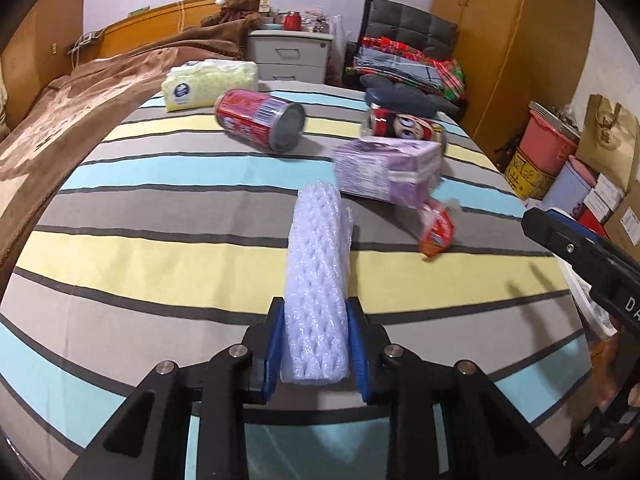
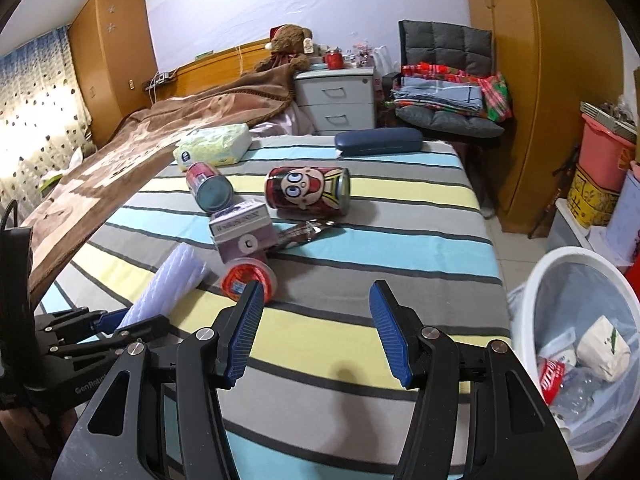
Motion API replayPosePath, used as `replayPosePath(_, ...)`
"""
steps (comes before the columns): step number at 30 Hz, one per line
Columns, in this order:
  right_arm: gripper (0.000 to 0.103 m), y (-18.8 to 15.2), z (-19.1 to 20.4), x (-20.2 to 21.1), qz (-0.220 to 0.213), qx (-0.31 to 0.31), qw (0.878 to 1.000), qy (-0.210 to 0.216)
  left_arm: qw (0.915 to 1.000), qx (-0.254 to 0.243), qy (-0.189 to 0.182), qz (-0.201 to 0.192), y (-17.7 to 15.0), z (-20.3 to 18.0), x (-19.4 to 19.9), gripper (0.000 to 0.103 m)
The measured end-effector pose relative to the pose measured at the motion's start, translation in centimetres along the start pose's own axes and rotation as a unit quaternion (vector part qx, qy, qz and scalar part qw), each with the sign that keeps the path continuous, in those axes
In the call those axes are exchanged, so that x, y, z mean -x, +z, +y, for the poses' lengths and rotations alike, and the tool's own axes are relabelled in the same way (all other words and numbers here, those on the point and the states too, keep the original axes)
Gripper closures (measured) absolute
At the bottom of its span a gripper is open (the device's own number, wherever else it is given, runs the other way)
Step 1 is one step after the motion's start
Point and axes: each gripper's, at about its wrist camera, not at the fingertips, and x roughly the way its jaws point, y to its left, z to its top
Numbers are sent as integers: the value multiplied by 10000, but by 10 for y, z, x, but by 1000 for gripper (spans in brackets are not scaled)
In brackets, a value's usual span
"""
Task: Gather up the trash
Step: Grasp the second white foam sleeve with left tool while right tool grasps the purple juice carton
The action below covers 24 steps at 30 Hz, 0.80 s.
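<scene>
The left gripper [image 1: 316, 344] is clamped on a white foam-net sleeve [image 1: 318, 280], a ribbed tubular wrapper; both blue pads [image 1: 274, 354] press its sides, and its free end projects forward beyond the fingertips above the striped bedspread [image 1: 160, 216]. The right gripper [image 2: 316, 328] stands spread apart with nothing between its blue pads [image 2: 244, 332].

Just ahead of the right gripper lies a round red-and-clear plastic cup [image 2: 248, 276]. Beyond that sits a purple cardboard box [image 2: 244, 232], with a crumpled brown wrapper [image 2: 304, 234] beside it. Farther out lie a red can with a cartoon face [image 2: 308, 190], a second red can [image 2: 208, 186] and a pale green tissue pack [image 2: 214, 144]. To the right of the right gripper, off the bed, stands a white bin lined with clear plastic [image 2: 532, 280], already holding rubbish.
</scene>
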Motion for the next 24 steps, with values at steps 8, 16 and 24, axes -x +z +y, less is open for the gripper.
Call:
replayPosePath(8, 46, 16, 19, -17, 103, 281, 9984, 473, 9997, 225, 133, 24, 14, 31, -5, 73)
replayPosePath(16, 41, 31, 35, -37, -52, 825, 9931, 836, 9994, 350, 68, 49, 24, 46, -12, 72)
replayPosePath(24, 41, 37, 33, -57, 168, 997, 9892, 1059, 9988, 491, 14, 43, 37, 57, -19, 48)
